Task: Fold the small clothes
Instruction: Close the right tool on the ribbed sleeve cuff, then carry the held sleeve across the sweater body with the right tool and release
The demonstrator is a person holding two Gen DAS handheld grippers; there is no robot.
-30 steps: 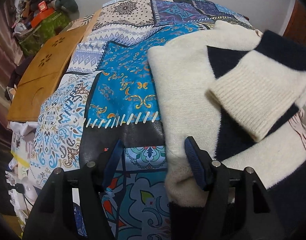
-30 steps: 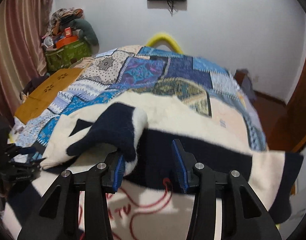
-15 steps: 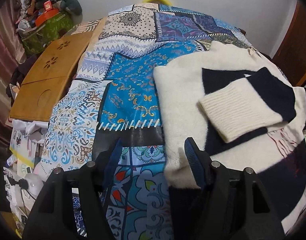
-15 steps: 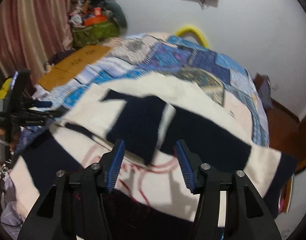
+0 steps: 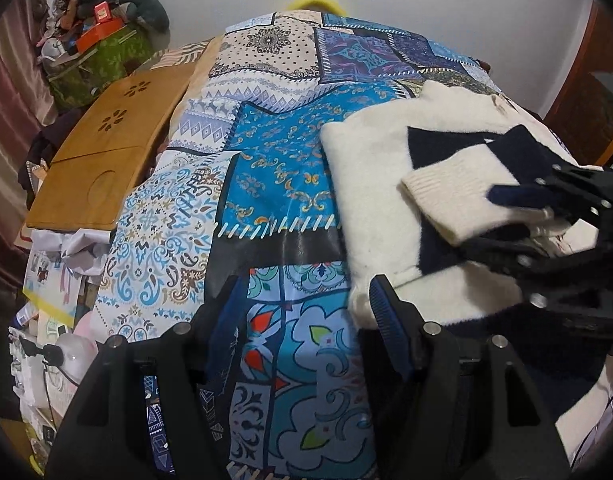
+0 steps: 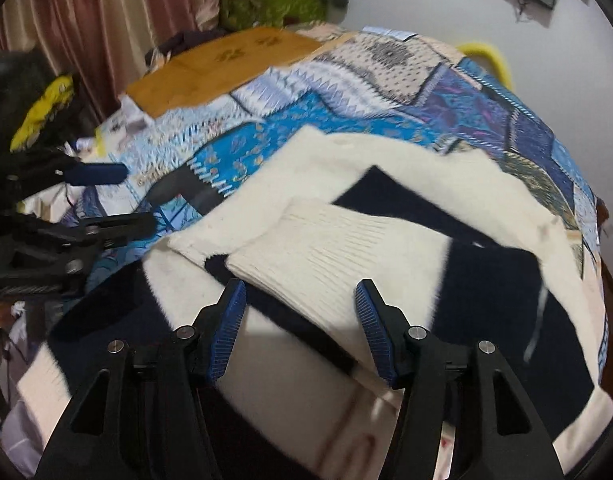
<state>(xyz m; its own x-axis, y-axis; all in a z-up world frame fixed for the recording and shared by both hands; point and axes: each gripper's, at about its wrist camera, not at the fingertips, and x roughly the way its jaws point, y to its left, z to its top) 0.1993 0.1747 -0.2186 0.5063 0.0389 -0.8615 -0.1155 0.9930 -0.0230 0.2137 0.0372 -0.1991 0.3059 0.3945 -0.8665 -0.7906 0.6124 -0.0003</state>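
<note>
A cream and navy knit sweater (image 5: 370,184) lies on the patchwork bedspread (image 5: 274,168), its ribbed cream sleeve cuff (image 5: 454,188) folded across the body. My left gripper (image 5: 302,312) is open and empty, low over the bedspread at the sweater's left edge. My right gripper (image 6: 300,304) is open and empty, just above the folded cuff (image 6: 338,256) and the sweater (image 6: 386,168). The right gripper also shows at the right of the left wrist view (image 5: 518,216); the left gripper shows at the left of the right wrist view (image 6: 118,196).
A wooden lap tray (image 5: 106,152) lies at the bed's left edge, with a green box of clutter (image 5: 102,52) behind it. Papers and small items (image 5: 54,272) sit beside the bed at lower left. A pink curtain (image 6: 78,24) hangs at left.
My right gripper let go of the sleeve, which now lies folded on the sweater, and swung left and low over the cuff. My left gripper pulled back slightly.
</note>
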